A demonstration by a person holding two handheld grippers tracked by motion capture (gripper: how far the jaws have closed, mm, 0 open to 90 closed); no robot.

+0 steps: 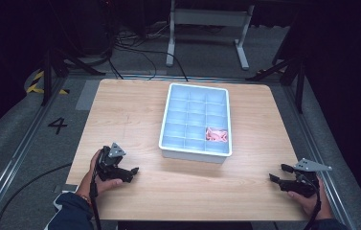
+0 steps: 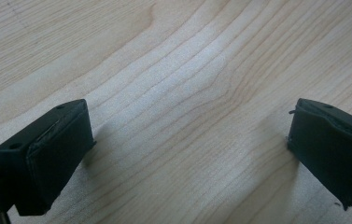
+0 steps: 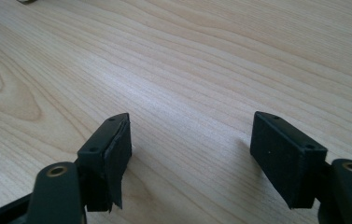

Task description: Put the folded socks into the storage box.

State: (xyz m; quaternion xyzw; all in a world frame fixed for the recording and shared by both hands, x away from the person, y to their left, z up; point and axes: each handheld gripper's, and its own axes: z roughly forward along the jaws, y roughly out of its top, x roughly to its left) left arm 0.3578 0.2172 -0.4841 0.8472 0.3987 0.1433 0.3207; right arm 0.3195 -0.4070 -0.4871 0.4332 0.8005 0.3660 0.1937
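My left tool sits at the lower left of the high view, held in my left hand just above the worktop, its tips aimed toward the right of the frame. In the left gripper view the left tool has its jaws spread wide, one at the lower left edge and one at the lower right edge, with bare wood grain between them and nothing pinched. My right tool sits at the lower right of the high view, held in my right hand near the worktop's right edge, its tips aimed toward the left of the frame. In the right gripper view the right tool also has its jaws spread, with bare wood between them and nothing pinched. The tray, white and divided into a grid of compartments, stands at the centre of the high view, well apart from both tools and between them across the frame. The pink item lies in the tray's right column, in the second compartment up from the near row; I cannot tell what it is. The grey plate on each tool faces upward in the high view.
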